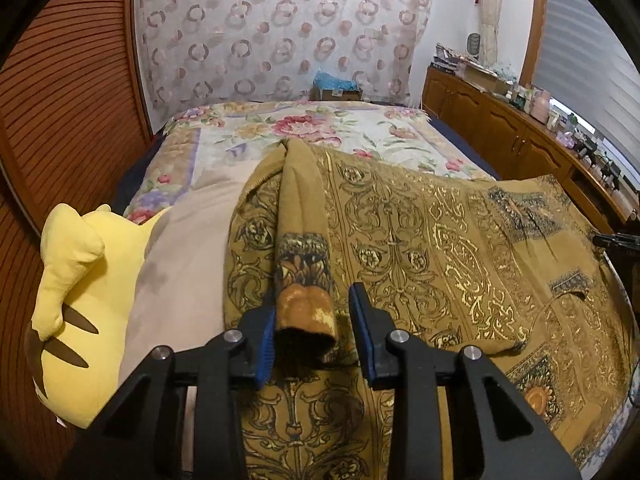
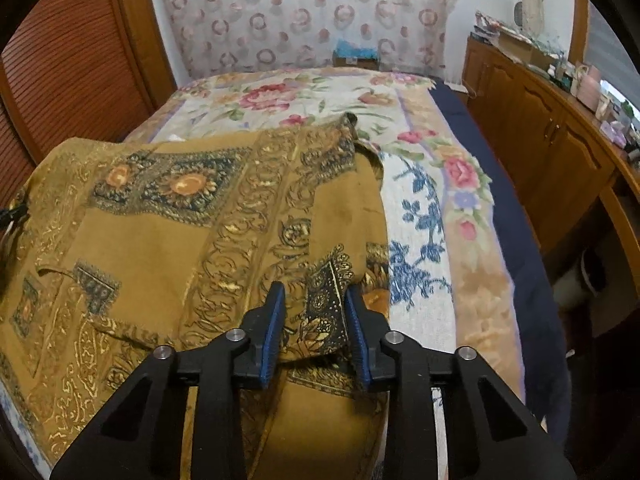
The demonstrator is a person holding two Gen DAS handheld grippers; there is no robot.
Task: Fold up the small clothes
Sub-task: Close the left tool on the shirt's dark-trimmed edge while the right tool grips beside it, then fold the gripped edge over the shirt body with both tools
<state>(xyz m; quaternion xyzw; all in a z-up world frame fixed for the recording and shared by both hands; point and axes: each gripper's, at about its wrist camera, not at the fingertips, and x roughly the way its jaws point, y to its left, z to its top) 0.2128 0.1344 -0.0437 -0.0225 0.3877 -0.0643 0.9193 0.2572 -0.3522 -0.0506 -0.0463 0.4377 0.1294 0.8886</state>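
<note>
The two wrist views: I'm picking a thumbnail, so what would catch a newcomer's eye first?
First, the mustard garment with gold ornament, spread across the near part of the floral bedspread. Next, the bright yellow plush toy at the bed's left edge. Then the black grippers with blue-padded fingers: the left gripper around a sleeve cuff, the right gripper around a patterned cloth edge.

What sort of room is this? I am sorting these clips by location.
Most likely a home bedroom: a bed with a floral blanket, a yellow plush toy beside it, a patterned curtain behind, and a wooden sideboard crowded with small household items along the wall.
</note>
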